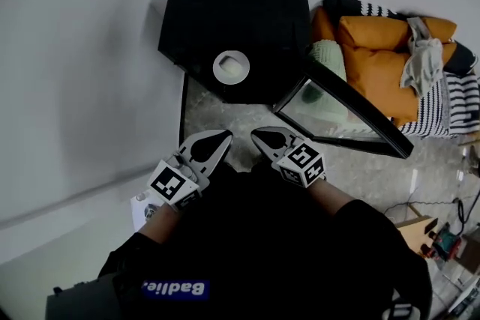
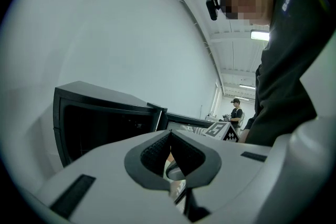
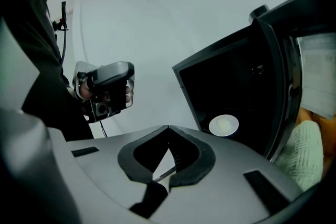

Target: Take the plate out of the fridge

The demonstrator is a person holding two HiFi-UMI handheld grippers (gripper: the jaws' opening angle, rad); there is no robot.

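White walls and a pale stone floor frame the head view, where a black fridge stands with its glass door swung out to the right. The plate, white and round, lies flat just inside the open front, low down. Both grippers are held out short of it. The left gripper and the right gripper angle inward toward each other, tips close together. Each has its jaws together and holds nothing. The plate lies ahead of both, well apart from them, and sits more in line with the left tips than the right.

From the left gripper view, the jaws meet at their tips. The dark fridge opening lies ahead and off to the left of where they point, so this gripper would have to swing left to face the plate.

From the right gripper view, the jaws are likewise pressed together and empty. The plate shows on the fridge's dark bottom, ahead and to the right of the tips, with the door edge beyond it.

The plate is round and offers no long axis, so I judge the grip must take its near rim. Either gripper has to part its jaws, turn inward and go in low; the left looks slightly nearer.
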